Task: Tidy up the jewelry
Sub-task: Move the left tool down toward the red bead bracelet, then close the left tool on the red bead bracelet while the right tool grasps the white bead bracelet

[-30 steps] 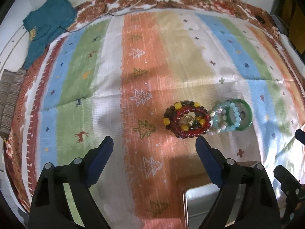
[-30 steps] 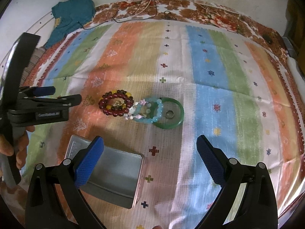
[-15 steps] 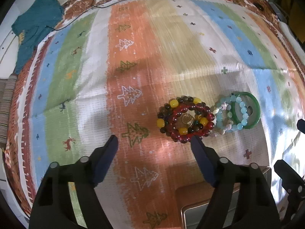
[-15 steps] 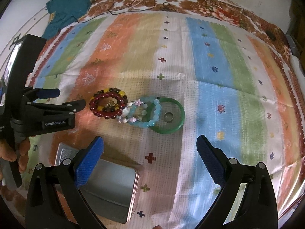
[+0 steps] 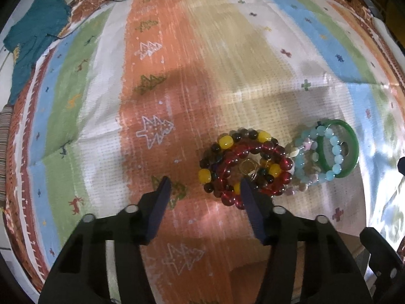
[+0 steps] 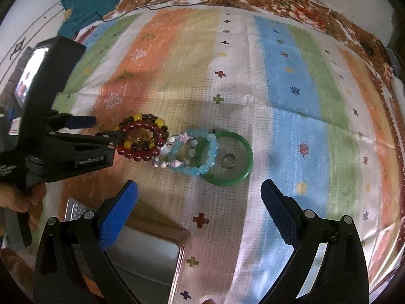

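So the left claw [image 5: 203, 187] is coming in low over the striped cloth [image 5: 227, 63] now, way closer to the pile than a second ago, and its jaws are narrowing a fair bit too, though they're not closed on anything yet; one fingertip is sitting right at the near edge of the dark red bead bracelet [image 5: 250, 169], the other is out over bare cloth. To me that's reading like it's lining up to pinch that bracelet first, probably to drop it in the metal tin [image 6: 141, 255] sitting just this side of the jewelry.

The right claw [image 6: 198, 200] is hanging back above the cloth, jaws spread wide, holding nothing; barely shifting compared to before.

The jewelry's all bunched in one overlapping row: red bracelet stacked with a brown-and-yellow bead bracelet [image 5: 227, 140], a small gold wire piece [image 5: 249, 168] inside them; next a pale blue bead bracelet [image 6: 200, 152] tangled with a pink-and-white charm one, overlapping a green bangle [image 6: 235, 174]; a silver ring [image 6: 229, 160] is lying inside the bangle.
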The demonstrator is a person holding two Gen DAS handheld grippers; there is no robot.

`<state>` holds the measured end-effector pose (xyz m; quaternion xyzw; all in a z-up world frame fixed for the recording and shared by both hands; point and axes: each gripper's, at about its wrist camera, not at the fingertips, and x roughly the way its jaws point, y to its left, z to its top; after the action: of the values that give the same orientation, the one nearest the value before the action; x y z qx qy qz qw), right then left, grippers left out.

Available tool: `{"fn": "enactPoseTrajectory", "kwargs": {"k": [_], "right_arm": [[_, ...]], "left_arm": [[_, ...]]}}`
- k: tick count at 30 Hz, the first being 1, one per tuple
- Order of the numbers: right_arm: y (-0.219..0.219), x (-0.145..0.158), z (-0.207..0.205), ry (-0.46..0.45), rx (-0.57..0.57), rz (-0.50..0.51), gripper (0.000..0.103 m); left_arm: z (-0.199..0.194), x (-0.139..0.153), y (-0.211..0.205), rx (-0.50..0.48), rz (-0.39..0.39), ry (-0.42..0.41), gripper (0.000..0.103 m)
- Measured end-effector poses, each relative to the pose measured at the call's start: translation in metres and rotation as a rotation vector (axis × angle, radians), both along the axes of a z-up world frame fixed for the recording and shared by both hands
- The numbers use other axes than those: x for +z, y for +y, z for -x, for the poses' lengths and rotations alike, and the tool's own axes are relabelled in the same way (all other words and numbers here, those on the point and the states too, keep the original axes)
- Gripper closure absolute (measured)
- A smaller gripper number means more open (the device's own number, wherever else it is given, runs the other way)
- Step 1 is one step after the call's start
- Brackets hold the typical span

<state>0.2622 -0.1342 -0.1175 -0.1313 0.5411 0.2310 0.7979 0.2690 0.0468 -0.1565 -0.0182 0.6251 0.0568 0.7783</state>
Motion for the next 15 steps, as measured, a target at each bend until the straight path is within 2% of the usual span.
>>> {"fn": "enactPoseTrajectory", "kwargs": {"k": [7,12,15], "right_arm": [[0.005,-0.005,-0.004,0.017,0.016,-0.003,0.004],[0.010,-0.004,-0.005,0.011,0.030,-0.001,0.004],[0.011,-0.003,-0.005,0.016,0.033,-0.011,0.004]], "left_arm": [[-0.009,-0.011,-0.004,-0.028,0.016,0.020,0.078],[-0.014,-0.015,-0.004,-0.027,-0.016,0.031,0.089],[-0.017,-0.013,0.001,-0.009,-0.003,0.028,0.090]]}}
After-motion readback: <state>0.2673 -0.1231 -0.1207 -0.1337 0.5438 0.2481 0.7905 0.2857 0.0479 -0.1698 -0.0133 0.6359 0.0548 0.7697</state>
